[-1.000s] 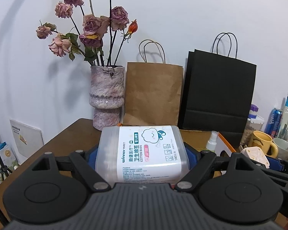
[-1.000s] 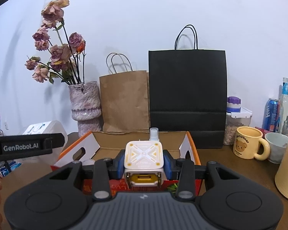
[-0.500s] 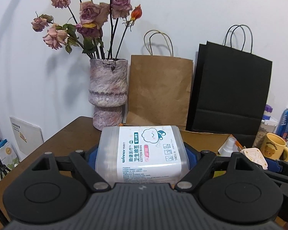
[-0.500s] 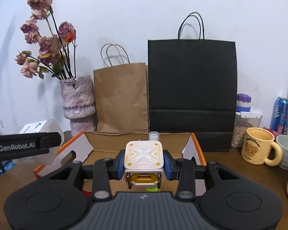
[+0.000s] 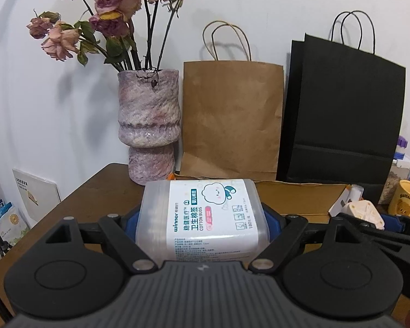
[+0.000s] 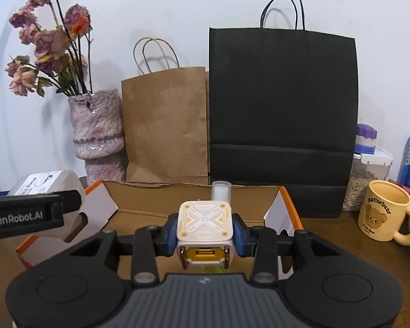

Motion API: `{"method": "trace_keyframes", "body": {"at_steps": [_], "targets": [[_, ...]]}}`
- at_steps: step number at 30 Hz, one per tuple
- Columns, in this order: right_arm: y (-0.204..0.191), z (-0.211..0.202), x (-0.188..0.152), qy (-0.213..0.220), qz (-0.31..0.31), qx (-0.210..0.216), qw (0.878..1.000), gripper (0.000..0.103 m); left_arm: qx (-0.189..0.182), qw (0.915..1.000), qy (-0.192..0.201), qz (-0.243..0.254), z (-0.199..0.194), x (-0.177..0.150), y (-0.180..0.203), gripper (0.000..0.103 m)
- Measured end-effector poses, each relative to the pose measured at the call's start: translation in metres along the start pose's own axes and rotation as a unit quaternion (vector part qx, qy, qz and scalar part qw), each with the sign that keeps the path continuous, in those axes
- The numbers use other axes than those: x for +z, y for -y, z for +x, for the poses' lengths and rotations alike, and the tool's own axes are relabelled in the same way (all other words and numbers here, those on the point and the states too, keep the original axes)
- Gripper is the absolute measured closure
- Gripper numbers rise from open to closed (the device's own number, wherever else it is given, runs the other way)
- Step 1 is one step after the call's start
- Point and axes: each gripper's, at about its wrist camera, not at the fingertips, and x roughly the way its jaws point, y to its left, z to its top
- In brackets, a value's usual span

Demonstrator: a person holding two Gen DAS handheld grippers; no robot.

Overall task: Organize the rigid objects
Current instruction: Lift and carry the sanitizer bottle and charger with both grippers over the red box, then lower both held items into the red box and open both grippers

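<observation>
Left wrist view: the left gripper (image 5: 202, 220) clamps a clear box of cotton buds (image 5: 202, 216) between its blue pads, lifted above the brown table (image 5: 95, 188). Past it stand a mottled vase (image 5: 149, 125) of dried roses, a brown paper bag (image 5: 232, 120) and a black paper bag (image 5: 344, 117) against the wall. Right wrist view: the right gripper (image 6: 205, 232) pinches a small white and yellow cube (image 6: 205, 227), its jaws narrow, held over an open cardboard box (image 6: 259, 199) with orange edges. A small bottle (image 6: 220, 190) stands inside the box. A yellow bear mug (image 6: 385, 213) sits on the table to the right.
</observation>
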Motion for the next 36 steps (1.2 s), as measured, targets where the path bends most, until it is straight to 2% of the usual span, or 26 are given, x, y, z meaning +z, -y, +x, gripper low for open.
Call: {"method": "trace_keyframes", "body": {"at_steps": [11,29,31,33,34,35,36], "targets": [[0.005,0.026,0.004,-0.013,-0.006,-0.003,1.0,0.065,0.007,0.9998,-0.015,0.015,0.029,-0.001,0.002,0.019],[0.008,0.038,-0.001,-0.044,-0.017,0.0,0.999,0.065,0.007,0.9991,-0.037,0.021,0.039,0.0,0.0,0.018],[0.009,0.039,-0.002,-0.051,-0.015,-0.003,0.999,0.064,0.009,0.9987,-0.045,0.023,0.041,0.0,0.0,0.017],[0.012,0.041,-0.002,-0.057,-0.01,-0.006,0.998,0.064,0.011,0.9987,-0.043,0.026,0.041,0.0,-0.001,0.008],[0.013,0.041,-0.002,-0.056,-0.009,-0.009,0.998,0.059,0.011,0.9988,-0.04,0.027,0.04,0.001,-0.001,0.0],[0.014,0.04,-0.002,-0.054,-0.008,-0.013,0.998,0.052,0.009,0.999,-0.035,0.026,0.038,0.002,-0.002,0.0],[0.016,0.038,-0.001,-0.049,-0.006,-0.015,0.999,0.038,0.007,0.9992,-0.032,0.024,0.036,0.003,-0.003,0.0]]}}
